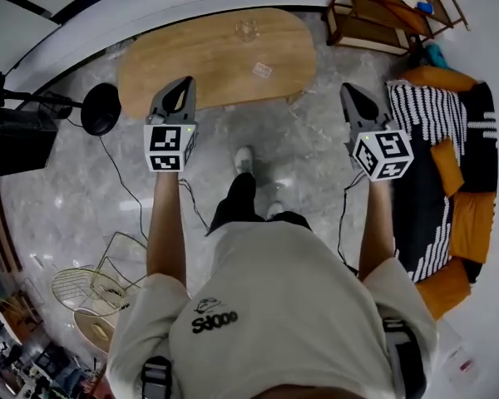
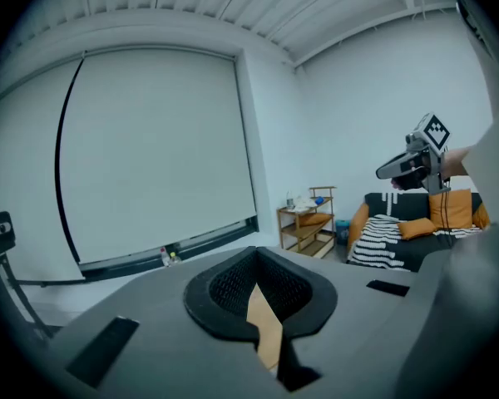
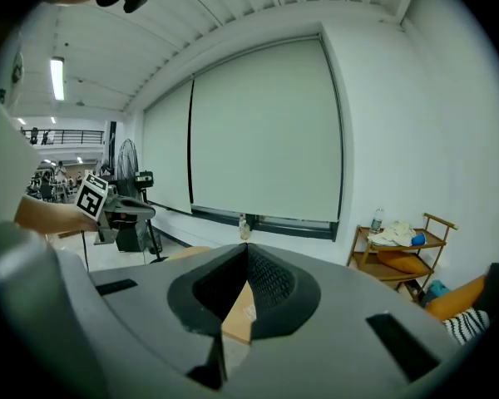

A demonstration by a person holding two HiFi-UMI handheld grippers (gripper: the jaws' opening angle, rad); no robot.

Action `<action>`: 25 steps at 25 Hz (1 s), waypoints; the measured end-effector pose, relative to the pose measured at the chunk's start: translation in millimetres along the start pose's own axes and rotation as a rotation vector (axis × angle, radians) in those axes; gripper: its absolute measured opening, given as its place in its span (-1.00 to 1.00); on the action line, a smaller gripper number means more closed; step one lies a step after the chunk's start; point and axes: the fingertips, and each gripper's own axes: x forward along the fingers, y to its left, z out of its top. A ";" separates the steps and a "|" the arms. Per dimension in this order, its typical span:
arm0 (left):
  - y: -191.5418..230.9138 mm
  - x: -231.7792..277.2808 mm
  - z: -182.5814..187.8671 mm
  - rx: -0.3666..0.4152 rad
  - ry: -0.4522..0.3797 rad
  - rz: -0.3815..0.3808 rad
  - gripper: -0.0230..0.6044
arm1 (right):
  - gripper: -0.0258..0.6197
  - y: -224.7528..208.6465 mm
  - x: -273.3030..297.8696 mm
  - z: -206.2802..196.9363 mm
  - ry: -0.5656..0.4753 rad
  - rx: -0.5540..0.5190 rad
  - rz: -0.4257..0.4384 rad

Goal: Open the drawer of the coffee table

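The coffee table (image 1: pixel 216 56) is an oval with a light wooden top, standing ahead of me in the head view; no drawer shows from above. My left gripper (image 1: pixel 181 90) is held in the air over the table's near edge, jaws shut with nothing in them. My right gripper (image 1: pixel 353 94) hovers over the floor just right of the table, also shut and empty. In the left gripper view the closed jaws (image 2: pixel 256 260) leave a slit through which the wooden top (image 2: pixel 266 327) shows. The right gripper view shows the same between its jaws (image 3: pixel 248 249).
A glass (image 1: pixel 247 30) and a small card (image 1: pixel 262 70) sit on the table top. A wooden shelf (image 1: pixel 382 15) stands at the back right. A sofa (image 1: pixel 449 165) with striped and orange cushions is on the right. A black stand (image 1: pixel 100 108), cables and a fan (image 1: pixel 87 289) are on the left.
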 end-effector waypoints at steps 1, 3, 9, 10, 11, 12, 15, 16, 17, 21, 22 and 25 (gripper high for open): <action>7.2 13.9 -6.5 -0.006 0.010 -0.012 -0.88 | -0.91 -2.7 14.6 -3.1 0.014 -0.004 -0.001; 18.0 38.5 -20.4 -0.016 0.027 -0.039 -0.88 | -0.91 -7.5 40.8 -9.3 0.032 -0.008 -0.006; 30.4 87.2 -46.6 -0.049 0.052 -0.078 -0.88 | -0.91 -29.2 87.3 -23.0 0.031 -0.011 -0.037; 30.7 91.2 -49.1 -0.051 0.056 -0.077 -0.88 | -0.91 -30.6 91.7 -27.6 0.033 -0.007 -0.029; 30.6 94.2 -51.8 -0.054 0.060 -0.074 -0.88 | -0.91 -31.4 96.0 -33.2 0.037 -0.001 -0.016; 29.7 96.7 -54.6 -0.057 0.062 -0.069 -0.88 | -0.91 -31.8 100.2 -39.6 0.042 0.003 0.001; 19.2 102.9 -66.0 -0.053 0.062 -0.066 -0.88 | -0.91 -33.1 107.5 -62.2 0.058 -0.012 0.036; 14.0 105.4 -72.0 -0.046 0.065 -0.070 -0.88 | -0.91 -34.6 108.2 -70.4 0.059 -0.016 0.037; 9.5 107.9 -79.2 -0.038 0.068 -0.074 -0.88 | -0.91 -36.4 109.2 -79.1 0.059 -0.016 0.036; 0.8 116.1 -119.3 -0.040 0.082 -0.065 -0.88 | -0.91 -42.0 120.9 -118.8 0.062 -0.010 0.035; -1.7 118.4 -130.7 -0.052 0.083 -0.062 -0.88 | -0.91 -43.7 123.5 -129.8 0.065 -0.015 0.035; -11.6 126.8 -165.5 -0.100 0.079 -0.063 -0.88 | -0.91 -49.0 129.3 -163.4 0.065 -0.022 0.029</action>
